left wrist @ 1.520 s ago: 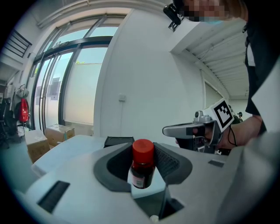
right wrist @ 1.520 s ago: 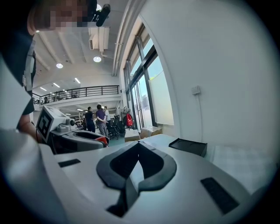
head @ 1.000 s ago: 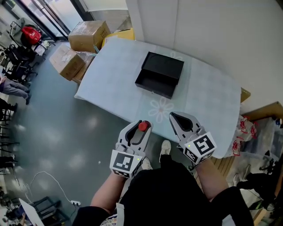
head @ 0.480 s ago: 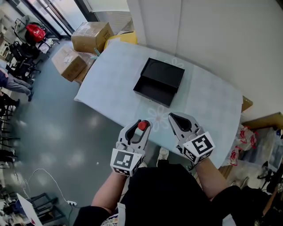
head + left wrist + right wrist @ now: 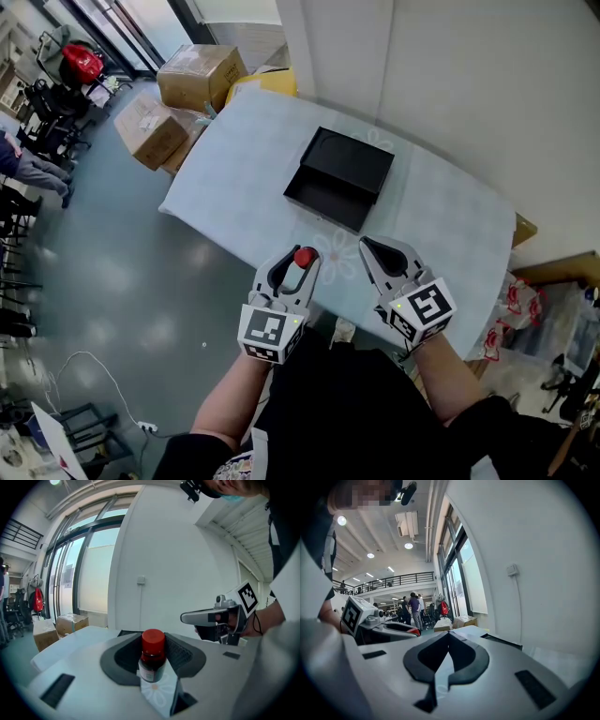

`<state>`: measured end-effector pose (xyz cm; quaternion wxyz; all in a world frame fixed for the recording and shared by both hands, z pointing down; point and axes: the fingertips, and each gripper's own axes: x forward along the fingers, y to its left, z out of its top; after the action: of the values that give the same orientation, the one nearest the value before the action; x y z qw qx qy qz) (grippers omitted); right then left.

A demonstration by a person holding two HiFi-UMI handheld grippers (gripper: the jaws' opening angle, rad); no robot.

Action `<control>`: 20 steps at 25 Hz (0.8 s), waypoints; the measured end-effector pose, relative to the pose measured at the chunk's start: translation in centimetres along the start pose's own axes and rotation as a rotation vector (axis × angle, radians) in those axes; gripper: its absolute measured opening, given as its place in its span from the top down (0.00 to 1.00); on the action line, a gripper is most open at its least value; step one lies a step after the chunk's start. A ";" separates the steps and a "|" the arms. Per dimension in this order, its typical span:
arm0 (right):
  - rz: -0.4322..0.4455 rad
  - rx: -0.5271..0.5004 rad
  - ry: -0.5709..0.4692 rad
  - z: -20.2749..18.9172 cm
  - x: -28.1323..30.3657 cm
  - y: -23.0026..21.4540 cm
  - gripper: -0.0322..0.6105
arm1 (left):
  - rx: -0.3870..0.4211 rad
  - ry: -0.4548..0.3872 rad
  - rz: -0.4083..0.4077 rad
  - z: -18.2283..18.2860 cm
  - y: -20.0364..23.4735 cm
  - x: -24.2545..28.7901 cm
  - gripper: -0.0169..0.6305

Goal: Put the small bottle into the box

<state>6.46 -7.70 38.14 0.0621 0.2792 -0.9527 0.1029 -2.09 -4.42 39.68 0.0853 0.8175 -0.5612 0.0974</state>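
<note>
The left gripper [image 5: 294,270], at the lower centre of the head view, clamps the small bottle [image 5: 153,660] upright, red cap up. Beside it, the right gripper [image 5: 379,249] is clenched on nothing. The black box [image 5: 342,173] lies open on the table [image 5: 234,187], upper middle. Carrying the bottle over and releasing it are likely what is left.

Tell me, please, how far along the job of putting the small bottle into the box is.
Done: the small bottle is picked up, clamped between the left gripper's jaws. In hand: the carry, with the bottle at the near edge of the table, short of the black box. Left: bring it over the open box and release it. The right gripper is shut on nothing.
</note>
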 end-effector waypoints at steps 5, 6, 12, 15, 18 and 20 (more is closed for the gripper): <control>-0.016 -0.002 0.002 0.1 0.8 -0.7 0.94 | 0.009 0.007 -0.022 -0.2 0.7 1.7 0.74; -0.021 -0.002 0.003 0.1 1.1 -1.0 0.94 | 0.011 0.009 -0.028 -0.2 0.9 2.1 0.74; -0.092 0.022 0.026 -0.4 2.9 -3.5 0.94 | 0.028 0.034 -0.093 -1.2 2.4 5.5 0.74; -0.125 0.039 0.041 -0.9 4.1 -4.7 0.94 | 0.045 0.046 -0.118 -1.8 3.7 7.4 0.74; -0.155 0.061 0.053 -1.3 5.4 -6.2 0.94 | 0.045 0.059 -0.139 -2.3 4.9 9.5 0.74; -0.173 0.077 0.062 -1.6 6.3 -7.2 0.94 | 0.045 0.067 -0.152 -2.5 5.7 10.9 0.74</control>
<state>5.17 -16.50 41.97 0.0893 0.3591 -0.9180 0.1424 -3.74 -15.58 45.06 0.0926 0.8556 -0.4923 0.1304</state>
